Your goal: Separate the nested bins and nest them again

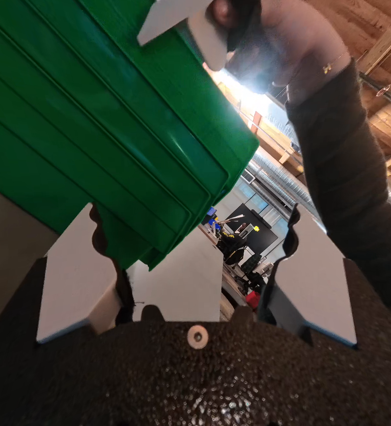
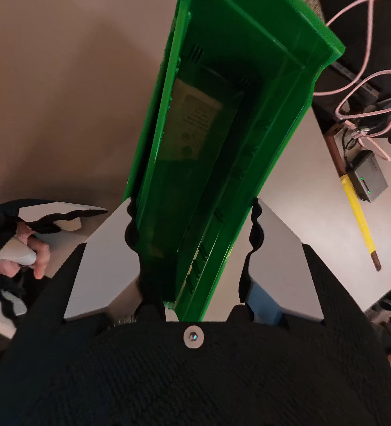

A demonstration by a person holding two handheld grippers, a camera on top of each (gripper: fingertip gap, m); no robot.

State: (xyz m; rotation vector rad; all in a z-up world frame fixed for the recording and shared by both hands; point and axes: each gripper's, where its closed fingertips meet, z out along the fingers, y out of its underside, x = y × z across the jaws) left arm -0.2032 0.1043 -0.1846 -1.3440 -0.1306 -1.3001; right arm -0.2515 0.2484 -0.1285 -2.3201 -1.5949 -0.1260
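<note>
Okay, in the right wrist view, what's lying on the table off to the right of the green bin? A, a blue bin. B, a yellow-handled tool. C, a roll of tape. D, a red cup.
B: a yellow-handled tool lies on the table right of the green bin.

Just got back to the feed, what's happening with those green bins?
A person holds a tool in each hand. The right tool straddles the wall of a green bin, jaws wide apart, the bin tilted off the pale table. In the left wrist view, the left tool is open beside the nested bins' stacked rims; whether it touches them is unclear. They look still nested.
</note>
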